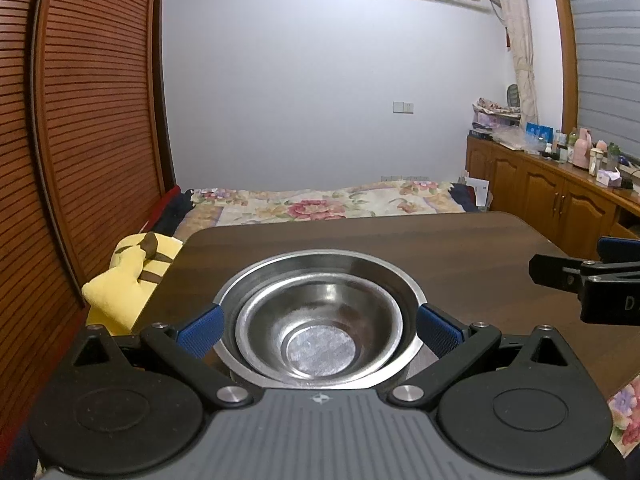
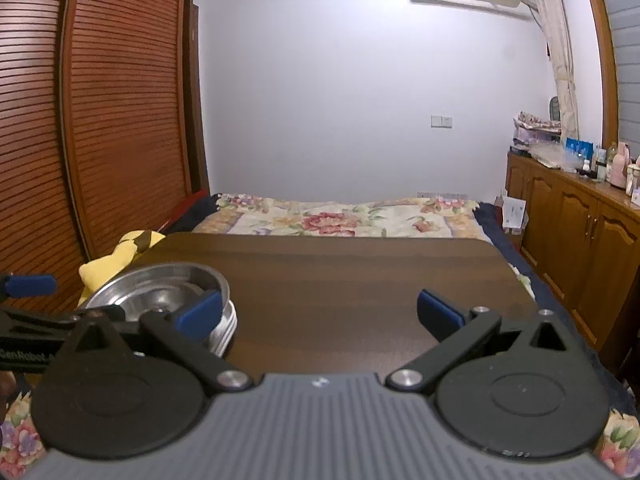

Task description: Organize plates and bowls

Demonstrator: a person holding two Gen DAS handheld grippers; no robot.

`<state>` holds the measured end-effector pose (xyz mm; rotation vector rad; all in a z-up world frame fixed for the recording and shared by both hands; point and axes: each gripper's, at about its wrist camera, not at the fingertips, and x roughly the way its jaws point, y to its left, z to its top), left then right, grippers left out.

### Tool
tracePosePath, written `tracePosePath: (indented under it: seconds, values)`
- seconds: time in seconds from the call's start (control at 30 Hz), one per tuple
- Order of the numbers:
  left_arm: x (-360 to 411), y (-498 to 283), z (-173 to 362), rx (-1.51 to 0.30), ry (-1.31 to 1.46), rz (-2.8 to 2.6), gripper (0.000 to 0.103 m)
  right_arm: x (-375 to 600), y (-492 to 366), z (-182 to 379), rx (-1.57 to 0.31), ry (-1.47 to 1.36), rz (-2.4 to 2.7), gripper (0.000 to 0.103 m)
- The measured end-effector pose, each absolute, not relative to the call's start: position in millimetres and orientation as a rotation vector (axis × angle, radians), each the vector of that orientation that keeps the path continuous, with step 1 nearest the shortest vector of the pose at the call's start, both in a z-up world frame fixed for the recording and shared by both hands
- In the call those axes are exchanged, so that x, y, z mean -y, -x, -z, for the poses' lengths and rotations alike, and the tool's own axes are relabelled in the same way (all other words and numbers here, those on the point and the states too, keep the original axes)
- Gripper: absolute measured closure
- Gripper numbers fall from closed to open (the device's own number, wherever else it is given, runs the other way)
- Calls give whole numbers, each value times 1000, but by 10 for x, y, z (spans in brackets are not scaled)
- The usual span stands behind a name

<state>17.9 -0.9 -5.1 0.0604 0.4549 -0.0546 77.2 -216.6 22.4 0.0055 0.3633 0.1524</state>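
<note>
Steel bowls sit nested on the dark wooden table: a smaller bowl inside a wider one. My left gripper is open, and its blue pads flank the stack's rim on both sides; contact cannot be told. In the right wrist view the same bowl stack stands at the table's near left corner, with the left gripper's fingers beside it. My right gripper is open over bare table and holds nothing. It shows at the right edge of the left wrist view as the right gripper.
A yellow plush toy lies against the table's left edge. Beyond the far edge is a bed with a floral cover. Wooden cabinets carrying bottles run along the right. Louvred wardrobe doors stand on the left.
</note>
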Motion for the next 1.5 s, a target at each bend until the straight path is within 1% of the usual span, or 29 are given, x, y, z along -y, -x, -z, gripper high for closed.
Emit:
tracePosePath:
  seconds: [0.73, 1.5]
  values:
    - [27, -112, 360, -507, -44, 48, 0, 2224, -759, 51, -438, -25, -144, 0]
    - [4, -112, 366, -508, -46, 42, 0, 2305, -775, 75, -440, -33, -136, 0]
